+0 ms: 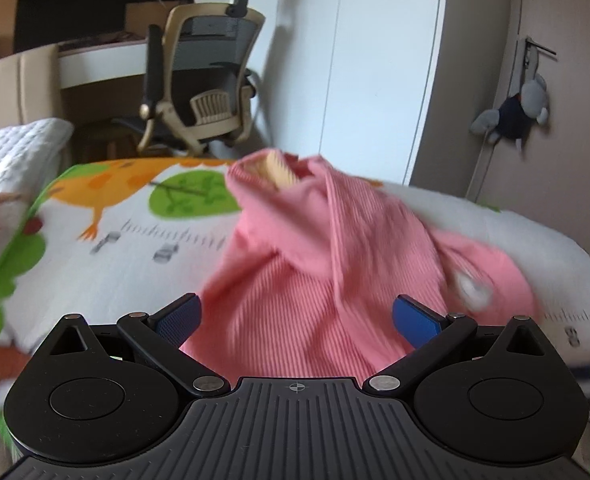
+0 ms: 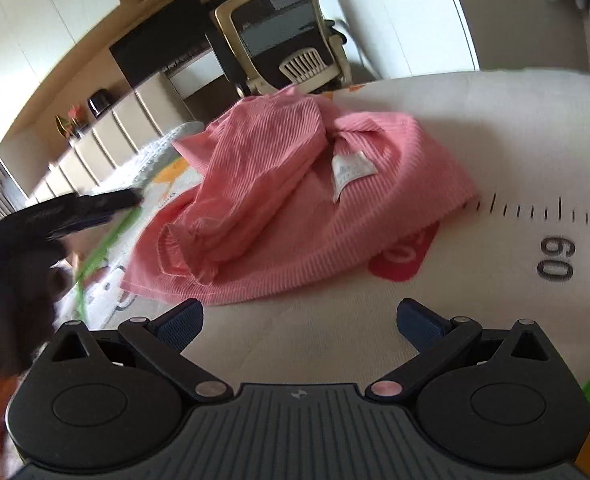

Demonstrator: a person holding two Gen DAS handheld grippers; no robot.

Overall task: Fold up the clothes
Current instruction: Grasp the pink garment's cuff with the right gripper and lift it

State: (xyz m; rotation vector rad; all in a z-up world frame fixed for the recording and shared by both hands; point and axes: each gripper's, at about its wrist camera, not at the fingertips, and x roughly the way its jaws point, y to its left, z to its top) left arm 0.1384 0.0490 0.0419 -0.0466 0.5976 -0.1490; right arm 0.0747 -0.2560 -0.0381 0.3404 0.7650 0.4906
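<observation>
- Pink ribbed garment point(image 2: 295, 200) lies crumpled in a heap on the printed mat point(image 2: 515, 128), its white label point(image 2: 351, 170) facing up.
- Left gripper point(image 1: 297, 316) hovers just above the heap, fingers spread wide, gripping nothing.
- Right gripper point(image 2: 299, 320) hangs over bare mat near the garment's hem, fingers likewise spread and empty.

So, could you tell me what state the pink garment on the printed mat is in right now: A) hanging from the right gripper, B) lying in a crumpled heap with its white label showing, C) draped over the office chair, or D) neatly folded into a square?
B: the pink garment lies bunched on the mat, white label exposed, while the right gripper and left gripper are both open, holding nothing.
</observation>
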